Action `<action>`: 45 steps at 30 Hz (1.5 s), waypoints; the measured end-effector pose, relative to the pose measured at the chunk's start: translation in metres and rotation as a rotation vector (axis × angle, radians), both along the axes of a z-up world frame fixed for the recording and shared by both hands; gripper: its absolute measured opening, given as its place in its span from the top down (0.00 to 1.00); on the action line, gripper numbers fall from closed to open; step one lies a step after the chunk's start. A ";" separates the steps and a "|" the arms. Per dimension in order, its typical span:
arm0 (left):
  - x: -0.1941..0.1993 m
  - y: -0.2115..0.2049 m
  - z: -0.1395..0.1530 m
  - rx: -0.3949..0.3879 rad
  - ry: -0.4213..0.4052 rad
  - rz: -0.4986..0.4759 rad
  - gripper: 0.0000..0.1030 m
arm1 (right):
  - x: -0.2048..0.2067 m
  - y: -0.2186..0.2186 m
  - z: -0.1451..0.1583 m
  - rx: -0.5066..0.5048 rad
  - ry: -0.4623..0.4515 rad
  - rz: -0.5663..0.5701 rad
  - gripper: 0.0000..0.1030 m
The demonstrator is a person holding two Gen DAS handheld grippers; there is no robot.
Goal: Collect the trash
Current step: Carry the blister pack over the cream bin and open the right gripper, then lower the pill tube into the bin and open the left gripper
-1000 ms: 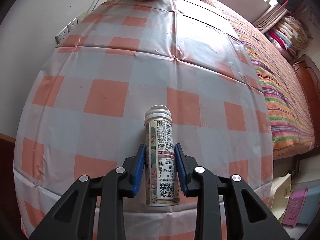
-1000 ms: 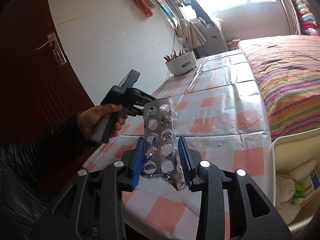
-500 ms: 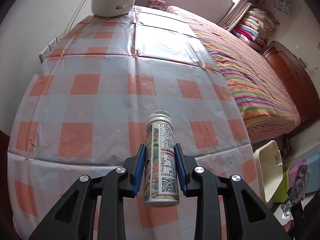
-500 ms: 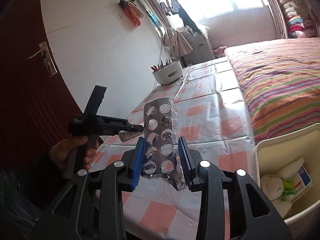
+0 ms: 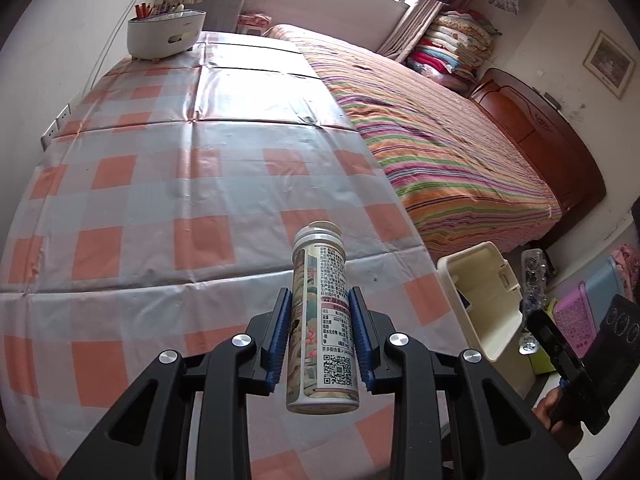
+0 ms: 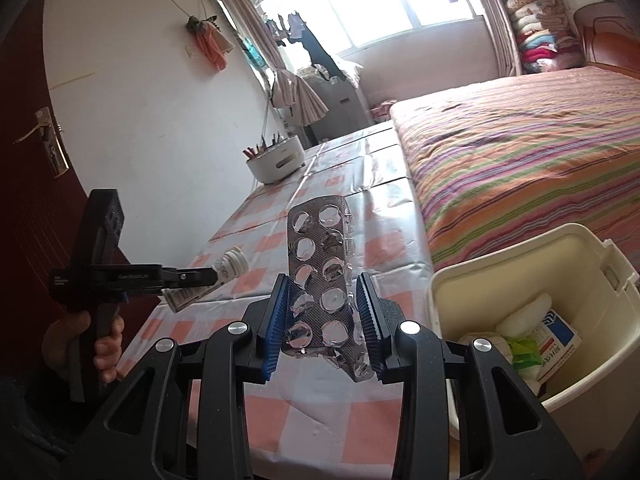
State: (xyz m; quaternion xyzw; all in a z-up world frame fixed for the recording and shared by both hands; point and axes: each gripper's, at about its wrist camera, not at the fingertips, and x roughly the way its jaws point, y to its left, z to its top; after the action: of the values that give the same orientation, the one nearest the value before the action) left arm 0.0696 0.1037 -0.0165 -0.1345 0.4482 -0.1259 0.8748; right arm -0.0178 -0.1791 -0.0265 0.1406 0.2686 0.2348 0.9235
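1. Sunlit bedroom: a desk under an orange-and-white checked cloth runs along the wall, with a striped bed right beside it.
2. At the desk's far end sits a white pen holder full of pencils.
3. Left gripper is up over the desk's near part, jaws clamped on a small white bottle, label and square code facing the camera, cap end pointing away.
4. From the right wrist view that bottle pokes out level, clear of the cloth, and a hand grips the handle below.
5. Right gripper has its jaws pinched on an emptied silver pill strip, standing nearly upright, popped pockets facing us.
6. Just beside the desk's near corner, down low, is a cream trash bin; inside it lie white wads, a green scrap and a printed box.
7. Neither piece is in the bin yet.
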 end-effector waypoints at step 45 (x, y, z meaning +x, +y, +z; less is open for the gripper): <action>0.006 -0.189 0.027 -0.032 -0.027 -0.391 0.72 | -0.024 -0.129 -0.003 0.107 -0.037 -0.432 0.25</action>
State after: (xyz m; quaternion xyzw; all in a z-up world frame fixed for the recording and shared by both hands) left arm 0.0758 -0.0852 0.0100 -0.0568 0.4518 -0.3024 0.8374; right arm -0.0414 -0.3084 -0.0296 0.2392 0.2028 0.0481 0.9483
